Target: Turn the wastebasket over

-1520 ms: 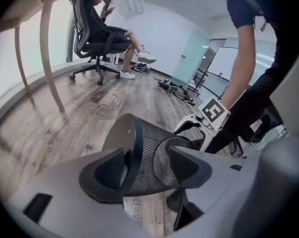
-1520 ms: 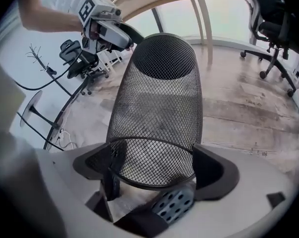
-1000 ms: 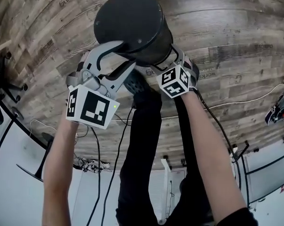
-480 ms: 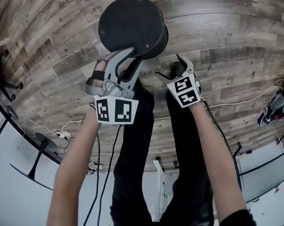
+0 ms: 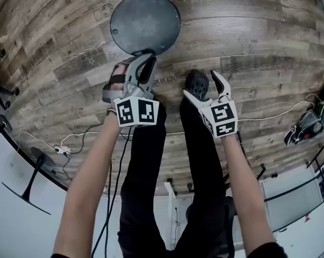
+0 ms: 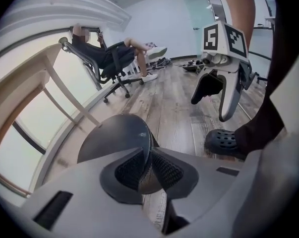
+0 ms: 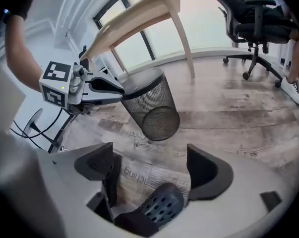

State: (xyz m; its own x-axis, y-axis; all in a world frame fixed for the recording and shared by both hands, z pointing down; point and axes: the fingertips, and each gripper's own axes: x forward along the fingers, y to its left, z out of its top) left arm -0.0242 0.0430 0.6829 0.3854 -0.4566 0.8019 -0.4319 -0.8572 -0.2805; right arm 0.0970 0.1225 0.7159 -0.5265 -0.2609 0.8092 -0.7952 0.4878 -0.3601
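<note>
One black mesh wastebasket hangs tilted over the wood-plank floor, its solid round base turned up towards the person. The left gripper has just been closing and is clamped on the mesh wall near the rim. The right gripper is well clear of the basket, jaws wide and empty, above a black clog. Print on the floor reads "Coaching". A pale wooden table and an office chair stand beyond.

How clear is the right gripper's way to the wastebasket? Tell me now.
Probably yes: the right gripper is open and empty over the shoe, and only bare floor lies between it and the wastebasket, whose rim the left gripper has just been closing on.
</note>
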